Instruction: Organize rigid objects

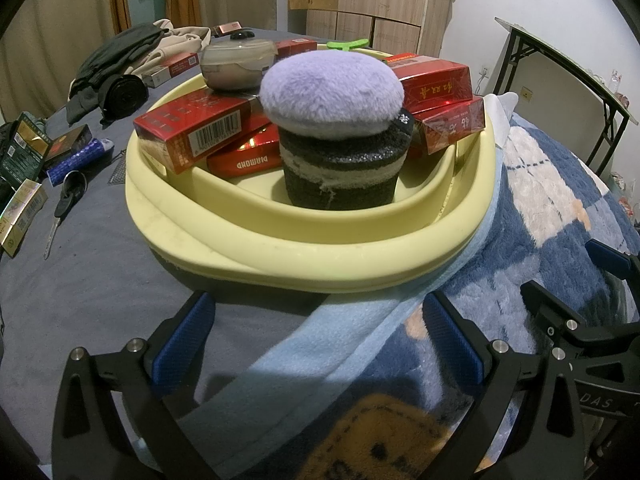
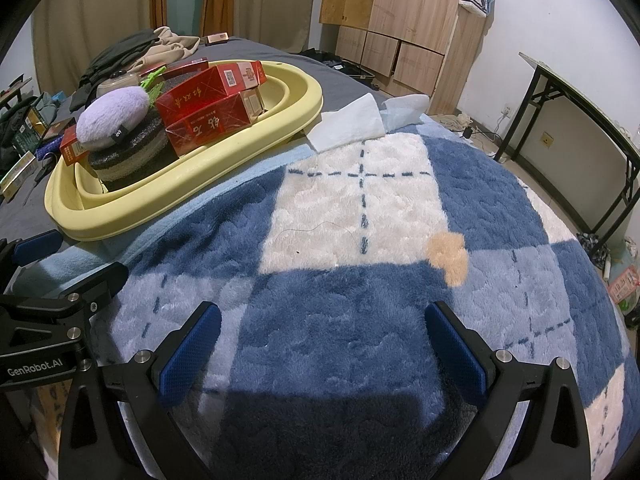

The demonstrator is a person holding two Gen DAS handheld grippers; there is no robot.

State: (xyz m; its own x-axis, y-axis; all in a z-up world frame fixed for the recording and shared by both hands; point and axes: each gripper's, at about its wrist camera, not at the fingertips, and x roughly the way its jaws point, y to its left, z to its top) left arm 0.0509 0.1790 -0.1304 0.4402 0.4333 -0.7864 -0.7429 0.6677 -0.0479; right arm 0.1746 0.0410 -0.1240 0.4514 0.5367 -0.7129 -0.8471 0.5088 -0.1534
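Red cartons (image 1: 192, 128) lie stacked inside a yellow basin (image 1: 304, 248) that rests on a bed, partly on the grey sheet (image 1: 100, 288) and partly on the pale blue edge of a checked fleece blanket (image 2: 360, 300). Nearest the cameras, the left tongs (image 1: 316, 340) stand apart and empty just short of the basin rim; the right tongs (image 2: 320, 340) stand apart and empty over the blanket, well clear of the basin. At the basin's centre a lilac plush cushion (image 1: 332, 92) sits on a dark striped cylinder (image 1: 344, 168), screening the cartons behind. One lower carton reads "DIAMOND", upside down; others carry gold Chinese characters and a barcode. Behind stands a lidded pot (image 1: 238, 64), with a green clip (image 1: 348, 44) beyond. Left of the basin lie a key (image 1: 64, 208), a blue tube (image 1: 76, 160) and further boxes (image 1: 24, 216). The left tongs' body reads "GenRobot.AI" in the right wrist view.
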